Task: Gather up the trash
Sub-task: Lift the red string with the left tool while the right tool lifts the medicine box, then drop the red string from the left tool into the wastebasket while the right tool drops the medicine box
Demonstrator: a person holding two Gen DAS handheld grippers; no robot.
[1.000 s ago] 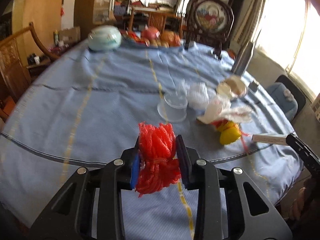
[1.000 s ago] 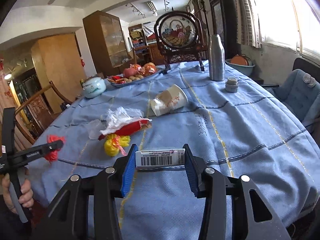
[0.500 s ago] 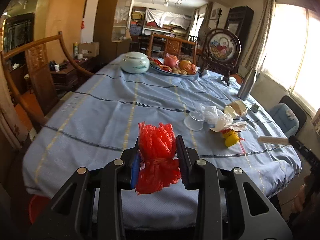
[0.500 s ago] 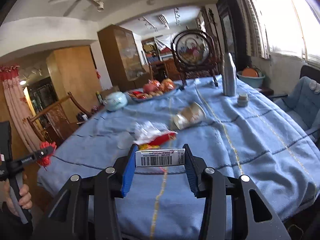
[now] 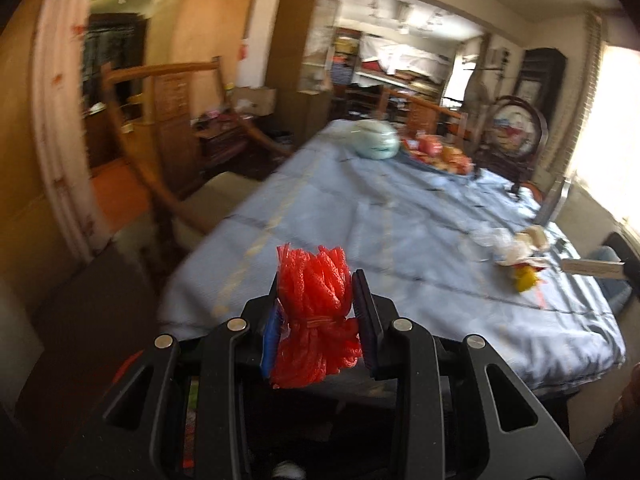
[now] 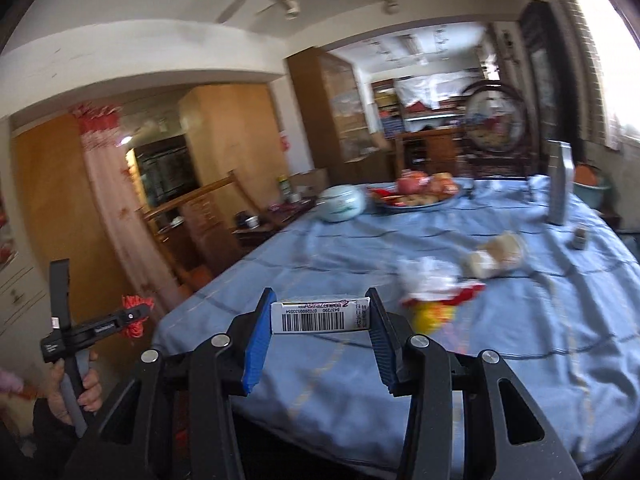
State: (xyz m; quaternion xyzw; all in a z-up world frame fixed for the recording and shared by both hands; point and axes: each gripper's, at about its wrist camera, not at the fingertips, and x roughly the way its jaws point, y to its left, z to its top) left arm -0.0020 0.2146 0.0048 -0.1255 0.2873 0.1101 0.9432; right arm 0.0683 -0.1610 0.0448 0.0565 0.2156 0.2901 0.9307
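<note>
My left gripper (image 5: 316,300) is shut on a bunched red mesh net (image 5: 314,320) and holds it in the air, off the near left corner of the blue-clothed table (image 5: 380,220). It also shows in the right wrist view (image 6: 136,316), to the left of the table. My right gripper (image 6: 320,316) is shut on a white medicine box with a barcode (image 6: 320,316), held above the table's near edge. More trash lies on the cloth: a white plastic wrapper with red and yellow pieces (image 6: 436,292) and a tipped paper cup (image 6: 496,256).
A pale green lidded pot (image 6: 342,208), a fruit plate (image 6: 420,196), a steel bottle (image 6: 560,184) and a small cap (image 6: 580,238) stand on the far half of the table. A wooden chair (image 5: 168,152) stands left of the table.
Both grippers have pulled back from the table and swung left, still holding the net and the box. The table now looks farther away and the views are blurred by motion.
</note>
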